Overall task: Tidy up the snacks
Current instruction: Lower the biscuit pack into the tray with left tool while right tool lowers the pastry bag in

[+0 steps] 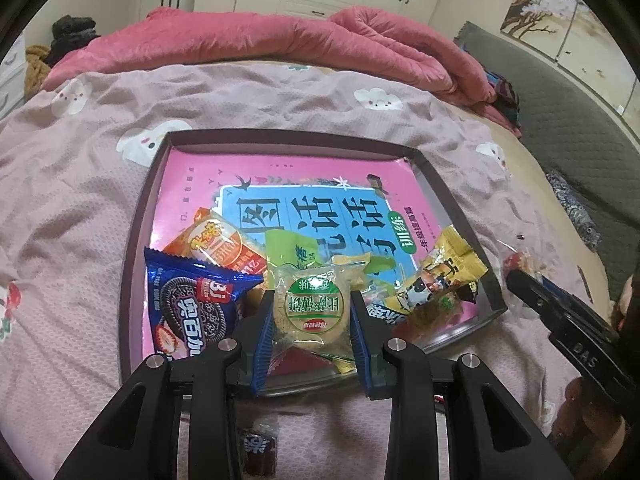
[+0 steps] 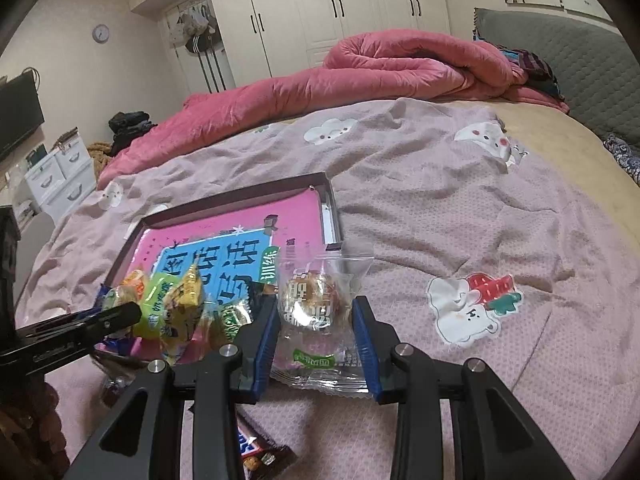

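Note:
A shallow dark-rimmed box (image 1: 136,248) with a pink and blue book inside lies on the bed. Several snack packs lie at its near end: a blue cookie pack (image 1: 192,308), an orange pack (image 1: 216,244), a yellow pack (image 1: 444,280). My left gripper (image 1: 312,320) is shut on a clear pastry pack with a green label (image 1: 314,308), held over the box's near edge. My right gripper (image 2: 316,328) is shut on a clear pack with a round pastry (image 2: 316,308), just right of the box (image 2: 332,216). The right gripper also shows in the left wrist view (image 1: 520,280).
A brown chocolate bar (image 2: 260,452) lies on the bedspread below the right gripper; it also shows in the left wrist view (image 1: 256,452). A rolled pink quilt (image 2: 360,76) lies along the far side. A grey headboard (image 2: 580,60) stands at the right. Drawers (image 2: 60,176) stand at the left.

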A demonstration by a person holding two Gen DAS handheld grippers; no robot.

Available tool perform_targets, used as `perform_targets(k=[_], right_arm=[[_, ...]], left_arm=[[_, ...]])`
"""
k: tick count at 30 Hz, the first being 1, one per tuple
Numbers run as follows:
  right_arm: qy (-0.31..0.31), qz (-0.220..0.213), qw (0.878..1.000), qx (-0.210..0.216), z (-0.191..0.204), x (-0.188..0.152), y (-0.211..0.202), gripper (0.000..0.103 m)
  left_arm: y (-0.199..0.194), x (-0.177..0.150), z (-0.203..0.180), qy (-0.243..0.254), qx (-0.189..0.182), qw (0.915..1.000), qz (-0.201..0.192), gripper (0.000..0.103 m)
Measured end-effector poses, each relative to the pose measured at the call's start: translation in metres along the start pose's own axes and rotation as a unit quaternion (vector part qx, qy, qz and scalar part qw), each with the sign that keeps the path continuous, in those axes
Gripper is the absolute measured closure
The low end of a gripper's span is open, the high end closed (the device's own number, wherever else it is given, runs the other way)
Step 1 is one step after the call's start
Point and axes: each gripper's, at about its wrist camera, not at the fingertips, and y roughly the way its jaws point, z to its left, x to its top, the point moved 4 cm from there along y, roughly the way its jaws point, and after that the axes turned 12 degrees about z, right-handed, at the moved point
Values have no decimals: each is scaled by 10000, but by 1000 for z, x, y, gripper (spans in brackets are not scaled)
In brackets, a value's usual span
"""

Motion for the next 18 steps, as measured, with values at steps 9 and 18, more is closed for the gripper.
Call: perform_targets(k=[9, 18], right_arm=[[-137, 71, 9999, -66, 10, 6, 17, 66], [121, 205, 9991, 365, 13, 5, 30, 66]], left_arm=[[1, 0, 1, 27, 0, 10000, 5, 68], [0, 0, 0, 25, -29, 10000, 9, 68]])
